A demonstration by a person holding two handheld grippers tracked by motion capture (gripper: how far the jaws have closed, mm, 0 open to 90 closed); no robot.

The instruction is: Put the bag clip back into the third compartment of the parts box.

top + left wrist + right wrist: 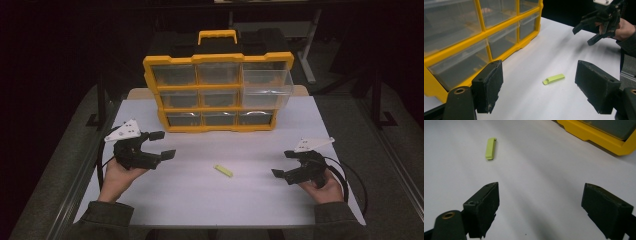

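Observation:
A small flat lime-green piece [223,170] lies on the white table [200,195] between the two hands; it is the same lime-green piece [553,79] ahead of the left jaws and the lime-green piece [490,148] far off at the upper left in the right gripper view. My left gripper [162,145] is held at the table's left, open and empty. My right gripper [283,163] is at the table's right, open and empty, well apart from the piece. A yellow drawer organizer [218,92] stands at the back, its top-right clear drawer [266,82] pulled out.
The organizer has a yellow carry handle [217,36] and several clear drawers. Its yellow frame [506,37] runs close by the left gripper. Black cables trail from both grippers off the table's sides. Dark floor and table legs surround the table.

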